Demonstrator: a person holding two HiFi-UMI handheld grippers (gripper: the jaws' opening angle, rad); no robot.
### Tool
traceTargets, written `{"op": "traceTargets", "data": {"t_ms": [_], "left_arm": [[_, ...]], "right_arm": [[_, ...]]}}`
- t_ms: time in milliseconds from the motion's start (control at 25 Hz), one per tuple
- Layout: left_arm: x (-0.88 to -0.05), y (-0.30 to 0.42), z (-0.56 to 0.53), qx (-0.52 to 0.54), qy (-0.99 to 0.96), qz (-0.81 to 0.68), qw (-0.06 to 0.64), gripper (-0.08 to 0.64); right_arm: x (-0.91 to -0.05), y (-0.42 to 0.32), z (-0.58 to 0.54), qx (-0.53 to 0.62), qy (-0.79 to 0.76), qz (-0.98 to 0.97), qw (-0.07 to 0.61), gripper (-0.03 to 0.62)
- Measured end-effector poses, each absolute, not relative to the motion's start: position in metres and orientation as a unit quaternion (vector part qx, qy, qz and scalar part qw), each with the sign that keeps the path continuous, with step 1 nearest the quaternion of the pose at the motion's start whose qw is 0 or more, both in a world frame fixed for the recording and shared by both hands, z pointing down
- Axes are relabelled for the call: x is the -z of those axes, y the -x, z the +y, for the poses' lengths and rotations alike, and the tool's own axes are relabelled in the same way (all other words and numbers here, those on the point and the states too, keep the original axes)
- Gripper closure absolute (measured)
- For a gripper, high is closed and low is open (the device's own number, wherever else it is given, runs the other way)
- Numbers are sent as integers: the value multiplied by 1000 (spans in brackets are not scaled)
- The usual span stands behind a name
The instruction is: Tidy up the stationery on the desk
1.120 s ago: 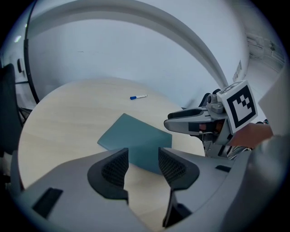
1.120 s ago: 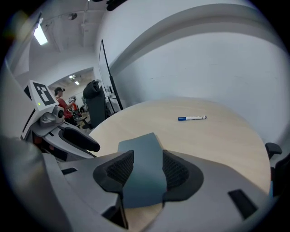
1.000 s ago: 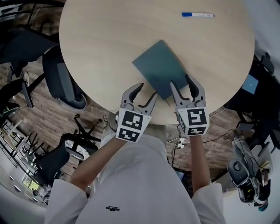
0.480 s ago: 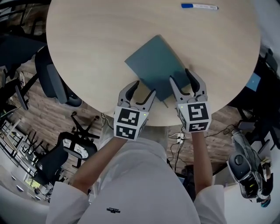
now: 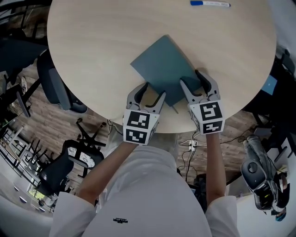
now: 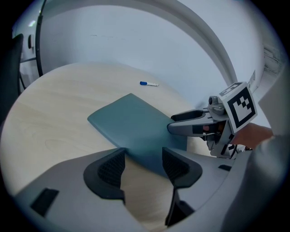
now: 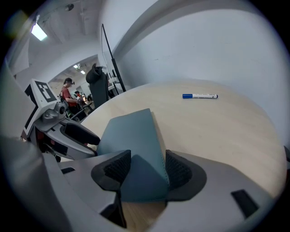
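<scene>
The left gripper [image 6: 142, 155] has just been opening its jaws, which now stand wide apart. The near edge of a teal notebook [image 5: 164, 67] runs across the gap at their tips, with bare wood below it and neither pad pressing on it. The right gripper [image 7: 147, 161] also stands open, its jaws straddling the notebook's near corner; I cannot tell whether the pads touch the cover. The notebook lies flat and closed, skewed on the round wooden desk [image 5: 101, 51] close to its 6 o'clock edge. The left gripper is at the notebook's 7 o'clock and the right at its 5 o'clock. A blue-capped marker [image 5: 210, 3] lies well apart, near the desk's 1 o'clock rim.
</scene>
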State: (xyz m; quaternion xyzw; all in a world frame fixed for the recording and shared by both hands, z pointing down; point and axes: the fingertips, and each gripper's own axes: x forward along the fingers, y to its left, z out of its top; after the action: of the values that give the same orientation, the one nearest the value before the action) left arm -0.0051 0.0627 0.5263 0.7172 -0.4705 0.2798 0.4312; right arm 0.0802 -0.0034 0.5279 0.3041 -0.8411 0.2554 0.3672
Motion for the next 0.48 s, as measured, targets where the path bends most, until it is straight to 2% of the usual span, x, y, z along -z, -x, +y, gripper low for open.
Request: {"op": "traceTargets", "data": {"t_ms": [480], "left_arm": [[-527,4,50,-285,-721,-467,425,307]], "right_arm": [[-528,-90,0,-274,-344,-827,349,356]]}}
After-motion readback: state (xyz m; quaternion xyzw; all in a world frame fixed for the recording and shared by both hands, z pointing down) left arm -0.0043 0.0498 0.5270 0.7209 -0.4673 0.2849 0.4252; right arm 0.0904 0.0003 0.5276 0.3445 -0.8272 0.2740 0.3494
